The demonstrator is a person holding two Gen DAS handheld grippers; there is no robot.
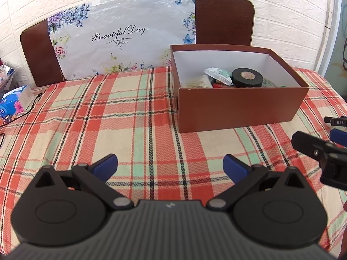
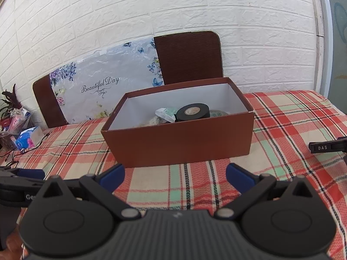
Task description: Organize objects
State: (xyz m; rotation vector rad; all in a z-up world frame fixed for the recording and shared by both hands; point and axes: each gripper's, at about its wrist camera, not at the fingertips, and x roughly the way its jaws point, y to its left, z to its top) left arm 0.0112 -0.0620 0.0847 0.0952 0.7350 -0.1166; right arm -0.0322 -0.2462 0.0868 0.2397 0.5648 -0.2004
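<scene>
A brown cardboard box [image 1: 238, 108] with a white inside stands on the plaid tablecloth; it also shows in the right wrist view [image 2: 180, 143]. Inside lie a black tape roll [image 1: 247, 77] [image 2: 192, 111], a white and green packet [image 1: 219, 74] [image 2: 167, 113] and other small items, partly hidden by the box wall. My left gripper [image 1: 170, 166] is open and empty, low over the cloth, in front and left of the box. My right gripper [image 2: 174, 176] is open and empty, just in front of the box. The right gripper's body shows at the left wrist view's right edge [image 1: 321, 151].
A brown board with a flowered "Beautiful Day" sheet [image 1: 121, 36] leans on the white brick wall behind the table. A blue tissue box [image 1: 15, 101] and a black cable [image 1: 26, 110] lie at the far left. A black "DAS" tool [image 2: 325, 147] lies right of the box.
</scene>
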